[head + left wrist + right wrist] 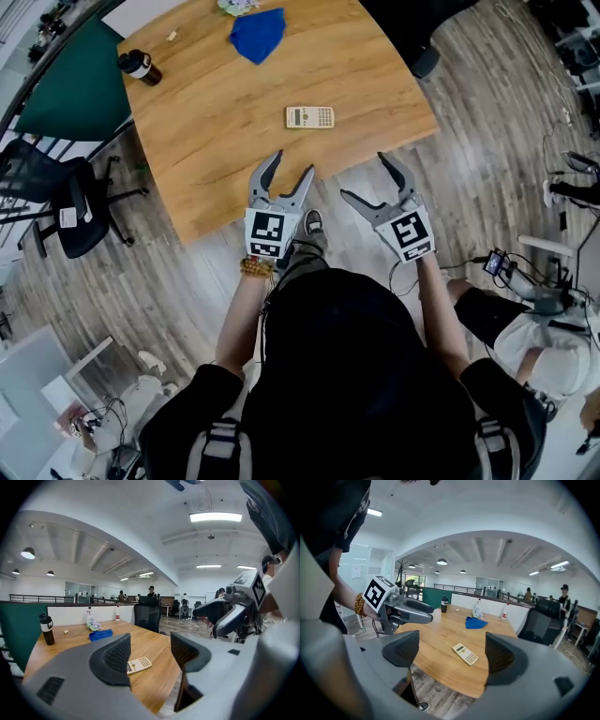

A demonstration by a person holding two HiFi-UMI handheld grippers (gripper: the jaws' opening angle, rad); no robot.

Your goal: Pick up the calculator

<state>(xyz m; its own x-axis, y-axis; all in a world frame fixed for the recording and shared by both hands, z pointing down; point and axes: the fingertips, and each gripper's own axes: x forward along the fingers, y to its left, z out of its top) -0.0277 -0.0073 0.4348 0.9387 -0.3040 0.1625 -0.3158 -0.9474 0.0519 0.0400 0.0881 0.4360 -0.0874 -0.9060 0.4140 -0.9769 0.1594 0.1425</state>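
Overhead first, from the head view: we hold the left gripper (293, 161) and the right gripper (364, 176) side by side at the near edge of the wooden table (216, 150), both with jaws spread wide and nothing in them. The calculator (310, 116) lies flat, keys up, alone on the bare wood a little beyond both tools, well apart from the blue cloth (258, 34) and the dark bottle (139, 66) at the far side. Next, the left gripper view shows its two pads standing apart with only air between; the calculator sits on the table beyond them, partly behind the left pad. Lastly, the right gripper view frames the calculator squarely in the gap between its wide-open, empty jaws, though still ahead of them. We judge the reach has yet to arrive. Our worry is how flat and thin the thing is: pads coming in too high would close over it, a jaw tip could skid it across the smooth wood, and two tools converging could knock together.
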